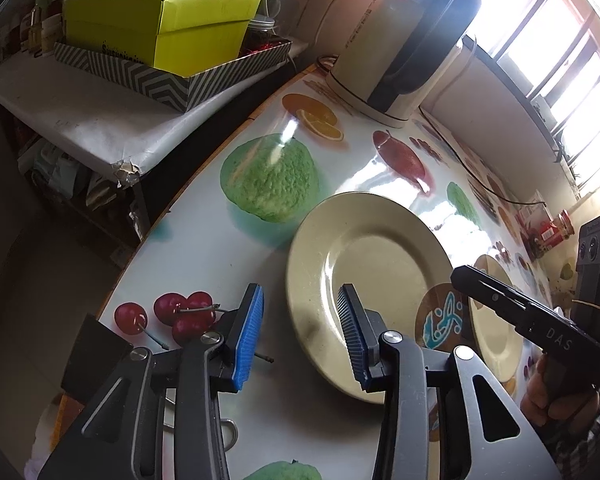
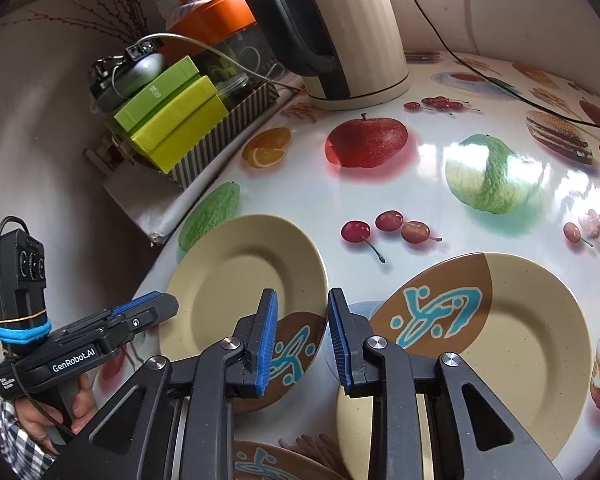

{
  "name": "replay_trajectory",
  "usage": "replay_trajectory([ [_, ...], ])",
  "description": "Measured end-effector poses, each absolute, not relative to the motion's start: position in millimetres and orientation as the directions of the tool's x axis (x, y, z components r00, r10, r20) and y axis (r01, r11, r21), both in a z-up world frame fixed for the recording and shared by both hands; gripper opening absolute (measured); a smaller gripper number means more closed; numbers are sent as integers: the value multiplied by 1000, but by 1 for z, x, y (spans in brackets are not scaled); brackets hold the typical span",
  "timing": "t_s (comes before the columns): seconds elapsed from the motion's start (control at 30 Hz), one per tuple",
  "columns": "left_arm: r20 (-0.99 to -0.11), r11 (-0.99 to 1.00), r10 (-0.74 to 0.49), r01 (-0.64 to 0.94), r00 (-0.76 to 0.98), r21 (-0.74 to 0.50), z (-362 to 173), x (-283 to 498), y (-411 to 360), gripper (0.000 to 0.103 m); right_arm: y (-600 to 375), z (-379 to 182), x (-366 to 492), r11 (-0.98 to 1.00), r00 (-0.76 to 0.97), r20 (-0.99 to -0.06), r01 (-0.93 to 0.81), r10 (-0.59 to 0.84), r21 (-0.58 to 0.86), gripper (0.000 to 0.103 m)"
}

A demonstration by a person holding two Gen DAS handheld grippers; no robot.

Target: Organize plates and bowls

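Observation:
A cream plate with a brown and teal patch [image 1: 364, 280] lies flat on the fruit-print table near its left edge; it also shows in the right wrist view [image 2: 236, 280]. My left gripper [image 1: 300, 336] is open, its jaws straddling this plate's left rim. A second, matching plate [image 2: 496, 344] lies to the right, partly hidden in the left wrist view [image 1: 496, 320]. My right gripper [image 2: 302, 340] is open, hovering over the gap between the two plates. A third patterned dish [image 2: 260, 464] peeks in at the bottom.
A cream electric kettle [image 2: 352, 28] stands at the back of the table [image 2: 420, 184], its black cord trailing right. A striped tray with green boxes [image 1: 160, 40] sits on a lower shelf to the left. Red jars [image 1: 548, 232] stand far right.

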State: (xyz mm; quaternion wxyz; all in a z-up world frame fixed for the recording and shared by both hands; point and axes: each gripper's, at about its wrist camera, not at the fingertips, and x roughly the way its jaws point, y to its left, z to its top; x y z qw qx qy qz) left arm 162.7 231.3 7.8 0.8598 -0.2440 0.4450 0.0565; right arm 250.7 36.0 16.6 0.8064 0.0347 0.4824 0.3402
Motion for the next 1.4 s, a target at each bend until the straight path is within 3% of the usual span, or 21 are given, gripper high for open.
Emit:
replay_trajectory([
  [0.43, -788, 861, -136, -322, 600, -394, 4, 164, 237, 39, 36, 7, 257, 773, 286, -758, -479, 586, 416, 20],
  [0.9, -778, 843, -165, -322, 606, -430, 1, 165, 239, 18, 34, 2, 260, 773, 277, -756, -458, 593, 439, 14],
  [1.4, -781, 842, -158, -332, 604, -426, 1, 167, 238, 18, 34, 2, 260, 773, 277, -755, -455, 595, 442, 14],
])
